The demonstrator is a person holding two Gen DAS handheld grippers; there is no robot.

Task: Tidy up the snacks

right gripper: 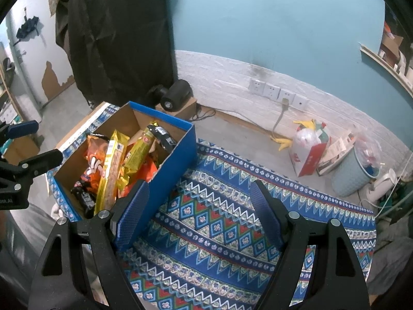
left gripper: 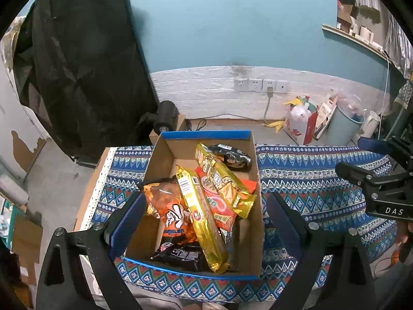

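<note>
A blue-edged cardboard box (left gripper: pixel 206 134) stands on a patterned blue cloth (left gripper: pixel 315 180). It holds several snack packs: two long gold packs (left gripper: pixel 200 214), an orange bag (left gripper: pixel 171 211), a red-orange pack (left gripper: pixel 219 204) and black packs (left gripper: pixel 233 155). My left gripper (left gripper: pixel 204 222) is open and empty, hovering above the box with a finger on either side. My right gripper (right gripper: pixel 198 214) is open and empty above the cloth, just right of the box (right gripper: pixel 178 155). Each gripper shows at the edge of the other's view.
A black cloth-draped object (left gripper: pixel 85 64) stands behind the box at left. On the floor beyond the table are a black cylinder (left gripper: pixel 166 116), a red-and-white bag (left gripper: pixel 300 124), a light blue bin (left gripper: pixel 346 124) and wall sockets (left gripper: pixel 260 85) with a cable.
</note>
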